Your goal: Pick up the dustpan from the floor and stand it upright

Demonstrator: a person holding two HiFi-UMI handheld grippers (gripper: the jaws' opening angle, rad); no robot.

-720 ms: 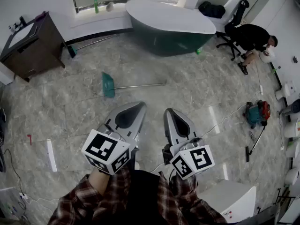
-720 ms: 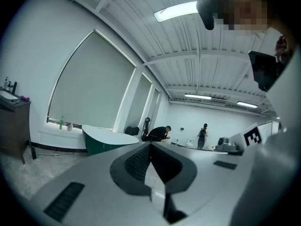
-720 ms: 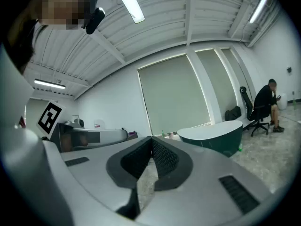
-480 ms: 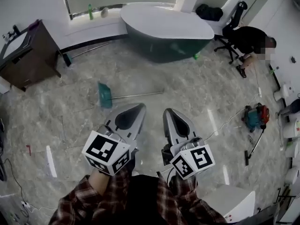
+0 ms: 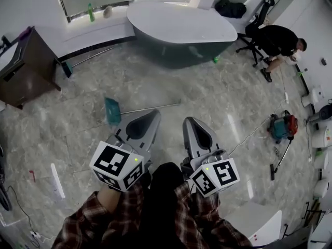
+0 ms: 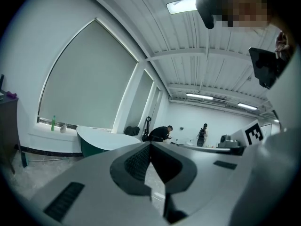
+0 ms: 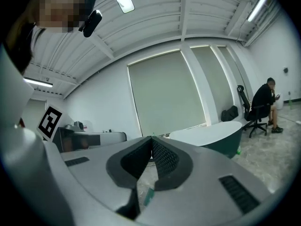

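The teal dustpan (image 5: pixel 111 111) lies flat on the marble floor, its long metal handle (image 5: pixel 151 107) pointing right. In the head view it sits just left of and beyond my left gripper's tip. My left gripper (image 5: pixel 154 114) is held level in the air, jaws shut with nothing between them; the left gripper view shows its pads meeting at the tip (image 6: pixel 150 144). My right gripper (image 5: pixel 188 121) is beside it, also level and shut on nothing, its tips closed (image 7: pixel 152 138). Both are well above the floor and apart from the dustpan.
A green bathtub (image 5: pixel 181 30) stands ahead under the window. A dark wooden cabinet (image 5: pixel 26 61) is at the left, with a broom (image 5: pixel 70 67) on the floor next to it. A person sits on an office chair (image 5: pixel 277 40) far right. A power tool (image 5: pixel 283 125) and cables lie right; a white box (image 5: pixel 259 222) is near right.
The view has shifted forward: the dustpan, cabinet and tub have slid left and nearer in the head view. Both grippers keep their pose and stay shut. A dark trouser leg now shows between my sleeves.
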